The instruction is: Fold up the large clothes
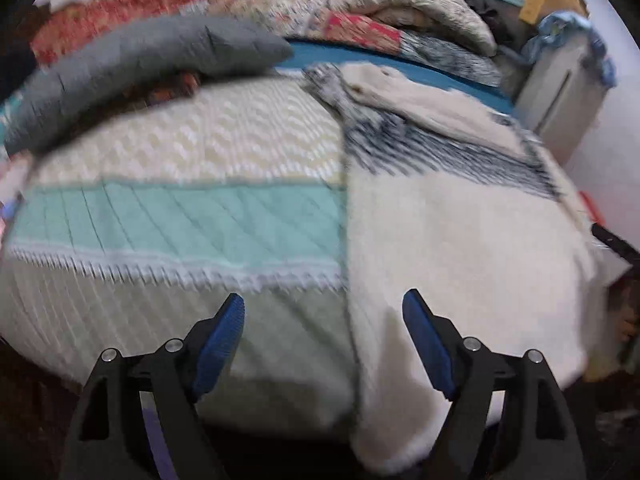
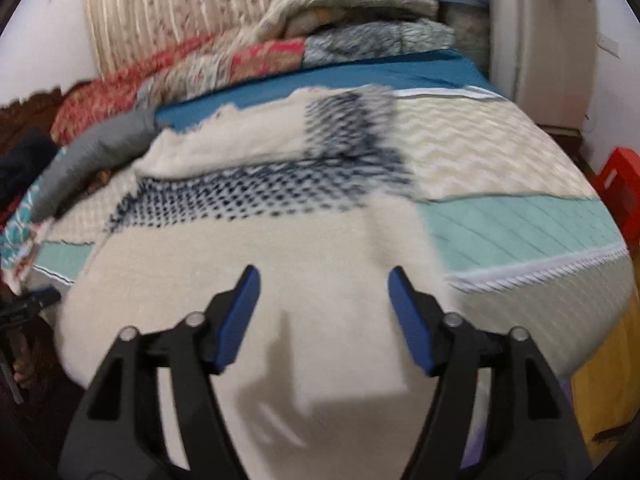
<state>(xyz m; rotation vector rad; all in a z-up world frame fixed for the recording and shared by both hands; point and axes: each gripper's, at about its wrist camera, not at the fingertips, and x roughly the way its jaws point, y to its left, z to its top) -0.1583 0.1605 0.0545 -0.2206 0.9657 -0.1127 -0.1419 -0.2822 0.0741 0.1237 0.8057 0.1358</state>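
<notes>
Both tools spread wide, nothing between the jaws in either wrist view.

The cream sweater (image 1: 460,240) lies flat on the bed (image 1: 180,216), laid out over the quilted bedspread, probably because the bed gives a broad flat surface for folding something this large. Navy knit pattern band runs across its chest; one sleeve looks folded over the body toward the upper right of the left view (motion blur, so exact lay of the sleeve is unclear). The hem drapes over the near edge of the bed at the bottom of both frames.

Left tool (image 1: 324,312): sweater's left edge runs down the frame roughly between the fingers, so the right-hand finger sits over cream fabric and the left-hand one over bedspread. Apart from the cloth as far as I can tell, not touching.

Right tool (image 2: 320,286): centred over the sweater's (image 2: 280,280) lower body, cream fabric filling the frame's lower middle; pattern band above it at mid-frame. A shadow of the tool falls on the fabric below, so I judge it hovers just above.

Grey pillow (image 1: 140,64) and the bedding pile (image 1: 400,4) sit at the far side, upper frame, well apart from the sweater's body.

My read: set up to grab the hem or side edges, grasp not yet made.
</notes>
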